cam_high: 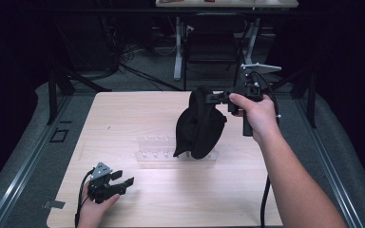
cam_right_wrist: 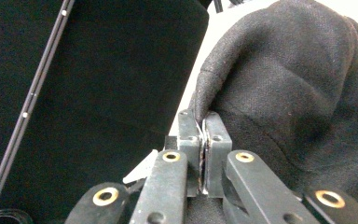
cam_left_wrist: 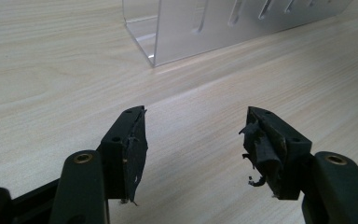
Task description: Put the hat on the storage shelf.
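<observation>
Black fabric (cam_high: 199, 124), a soft cloth item that I take for a cap or pouch though I cannot tell which, hangs in the air above the middle of the wooden table (cam_high: 123, 123). My right gripper (cam_high: 223, 98) holds it from the right, up near its top edge, and the rest droops down toward a clear acrylic rack (cam_high: 159, 149) lying on the table; I cannot tell whether the lowest fold touches the rack. In the right gripper view the two jaws are pressed together with a thin edge of the fabric (cam_right_wrist: 298, 93) pinched between them, so that gripper (cam_right_wrist: 202, 123) is clamped on the cloth. My right hand (cam_high: 256, 114) wraps the handle, forearm coming in from the lower right, and the cable trails down beside it.

My left gripper (cam_high: 123, 179) rests low at the near left part of the table, well apart from the fabric, my left hand (cam_high: 95, 206) behind it. In the left gripper view its jaws stand wide apart with nothing between them (cam_left_wrist: 193, 140), worn pads (cam_left_wrist: 137, 149) showing frayed black lining, and the corner of the rack (cam_left_wrist: 168, 37) sits ahead on the wood.
</observation>
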Motion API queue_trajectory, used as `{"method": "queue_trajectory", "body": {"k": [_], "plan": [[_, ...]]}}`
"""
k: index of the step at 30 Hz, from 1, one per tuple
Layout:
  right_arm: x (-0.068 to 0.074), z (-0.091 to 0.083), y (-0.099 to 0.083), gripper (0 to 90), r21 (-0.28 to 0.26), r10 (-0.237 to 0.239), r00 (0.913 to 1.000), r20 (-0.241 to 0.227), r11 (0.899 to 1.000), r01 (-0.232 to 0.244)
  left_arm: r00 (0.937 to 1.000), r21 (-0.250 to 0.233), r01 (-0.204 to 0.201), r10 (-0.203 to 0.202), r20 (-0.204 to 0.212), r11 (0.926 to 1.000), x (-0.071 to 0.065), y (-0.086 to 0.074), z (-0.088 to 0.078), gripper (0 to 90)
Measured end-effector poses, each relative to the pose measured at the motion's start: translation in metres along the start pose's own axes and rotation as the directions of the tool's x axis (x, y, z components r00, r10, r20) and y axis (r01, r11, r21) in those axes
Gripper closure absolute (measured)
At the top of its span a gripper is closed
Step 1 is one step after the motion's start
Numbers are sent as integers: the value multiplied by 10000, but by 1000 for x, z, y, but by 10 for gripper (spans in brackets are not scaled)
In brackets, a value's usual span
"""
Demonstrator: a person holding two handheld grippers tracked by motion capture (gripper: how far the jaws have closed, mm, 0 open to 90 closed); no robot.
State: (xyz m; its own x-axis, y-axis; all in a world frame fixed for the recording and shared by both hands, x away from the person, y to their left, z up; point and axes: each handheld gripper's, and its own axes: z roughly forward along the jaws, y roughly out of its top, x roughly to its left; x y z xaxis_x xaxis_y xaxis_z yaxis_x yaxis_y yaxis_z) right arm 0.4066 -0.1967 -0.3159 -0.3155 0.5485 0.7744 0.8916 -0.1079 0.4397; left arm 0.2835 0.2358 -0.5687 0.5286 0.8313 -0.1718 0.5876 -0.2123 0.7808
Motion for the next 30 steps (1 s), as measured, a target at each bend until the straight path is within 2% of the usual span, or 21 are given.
{"method": "queue_trajectory", "body": {"k": [3, 10, 18, 27, 30], "plan": [[0, 2, 0, 883, 44, -49, 10000, 64, 10000, 49, 10000, 29, -31, 31, 30, 10000, -1, 0, 0, 394], [-1, 6, -3, 882, 11, -56, 9999, -154, 10000, 56, 9999, -73, -80, 81, 67, 9999, -5, 1, 1, 402], [0, 11, -6, 882, -43, 17, 9991, -413, 10000, -19, 9990, -175, -288, 294, 347, 9994, -15, 6, 2, 428], [6, 22, -6, 882, 34, 115, 9975, -698, 9999, -113, 9933, -292, -1030, 1044, 504, 9943, -31, 20, 5, 472], [8, 26, -6, 881, -25, 141, 9973, -727, 9999, -143, 9919, -455, -1092, 1119, 605, 9930, -35, 26, 3, 485]]}}
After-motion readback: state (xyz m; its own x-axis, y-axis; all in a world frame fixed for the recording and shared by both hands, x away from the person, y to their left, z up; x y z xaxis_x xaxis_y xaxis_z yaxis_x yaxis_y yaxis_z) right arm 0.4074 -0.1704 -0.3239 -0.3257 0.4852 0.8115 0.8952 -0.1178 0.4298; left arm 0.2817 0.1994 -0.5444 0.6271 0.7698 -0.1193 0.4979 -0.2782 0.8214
